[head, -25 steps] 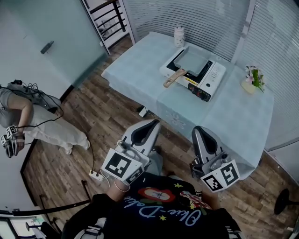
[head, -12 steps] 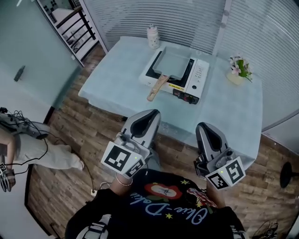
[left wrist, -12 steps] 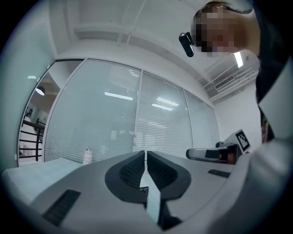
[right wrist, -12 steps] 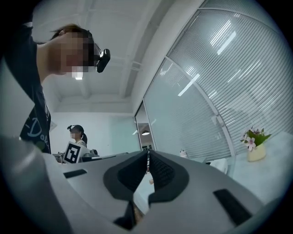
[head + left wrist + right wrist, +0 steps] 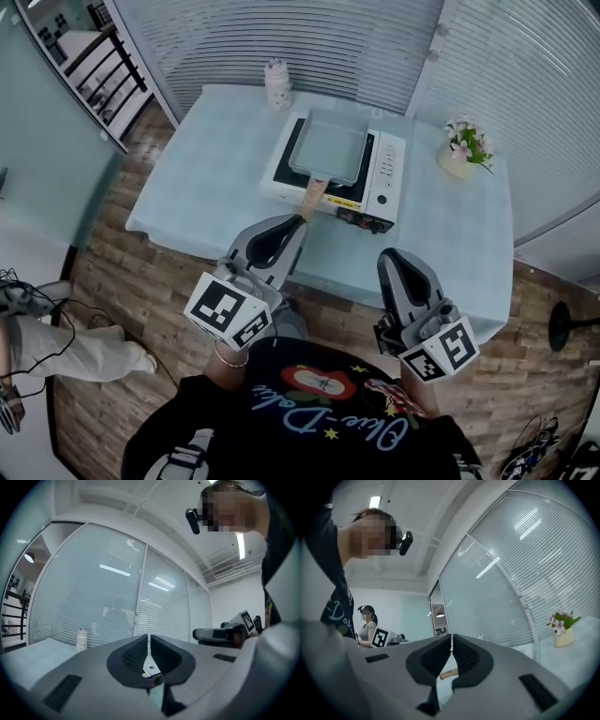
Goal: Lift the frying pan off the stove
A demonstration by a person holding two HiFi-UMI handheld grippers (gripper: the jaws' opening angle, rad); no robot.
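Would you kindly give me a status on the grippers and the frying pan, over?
Left gripper shut, empty; right gripper shut, empty. Frying pan on the stove, untouched, handle toward me. Bottle and flowers well aside.

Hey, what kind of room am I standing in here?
Likely an office staged for cooking practice: glass walls with blinds, and a table carrying a portable stove with a frying pan.

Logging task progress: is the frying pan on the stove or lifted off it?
On it. The frying pan lies flat on the stove; the left gripper and right gripper hold nothing.
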